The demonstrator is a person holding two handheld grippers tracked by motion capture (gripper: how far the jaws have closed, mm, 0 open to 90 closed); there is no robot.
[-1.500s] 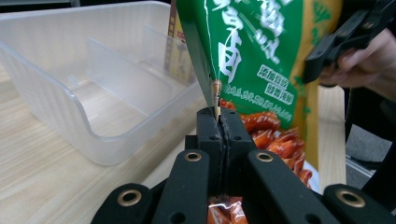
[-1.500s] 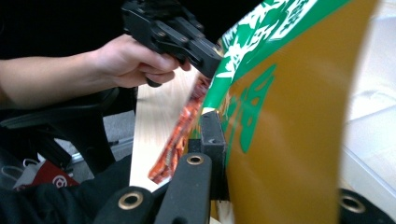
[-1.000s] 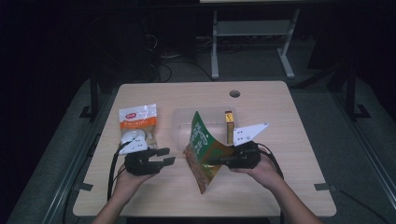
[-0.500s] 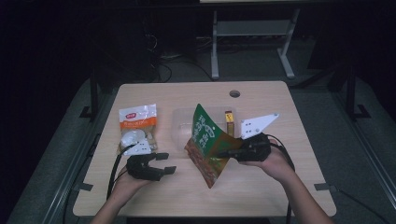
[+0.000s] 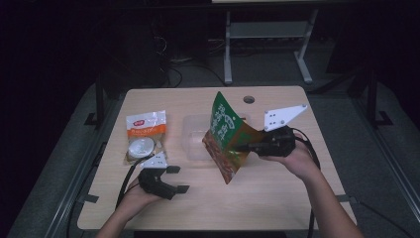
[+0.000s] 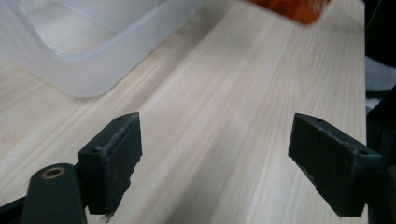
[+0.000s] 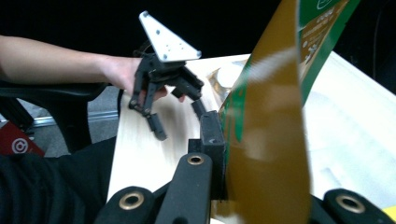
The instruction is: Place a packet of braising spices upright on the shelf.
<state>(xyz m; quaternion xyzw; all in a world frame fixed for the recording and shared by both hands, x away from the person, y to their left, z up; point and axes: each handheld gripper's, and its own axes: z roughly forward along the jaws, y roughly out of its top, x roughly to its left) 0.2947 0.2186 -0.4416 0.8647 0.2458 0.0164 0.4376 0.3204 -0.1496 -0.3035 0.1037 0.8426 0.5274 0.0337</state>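
A green and orange snack bag (image 5: 225,136) hangs tilted above the wooden table (image 5: 277,198), with my right gripper (image 5: 242,147) shut on its right edge. In the right gripper view the bag's glossy side (image 7: 271,130) is pinched between the jaws of my right gripper (image 7: 224,135). My left gripper (image 5: 178,179) rests low at the front left, apart from the bag. Its jaws have just been opening and stand wide with nothing between them (image 6: 215,158). The bag's orange bottom corner (image 6: 294,7) shows ahead of it. The left gripper (image 7: 180,116) also appears in the right gripper view.
A clear plastic container (image 5: 195,136) sits mid-table behind the bag, and its corner (image 6: 84,56) is just ahead of my left jaws. An orange and white snack packet (image 5: 145,126) with a round white piece (image 5: 140,147) lies at the left.
My right gripper has lifted the bag higher and slightly to the right. The left gripper's jaws have spread wider while the hand stayed in place.
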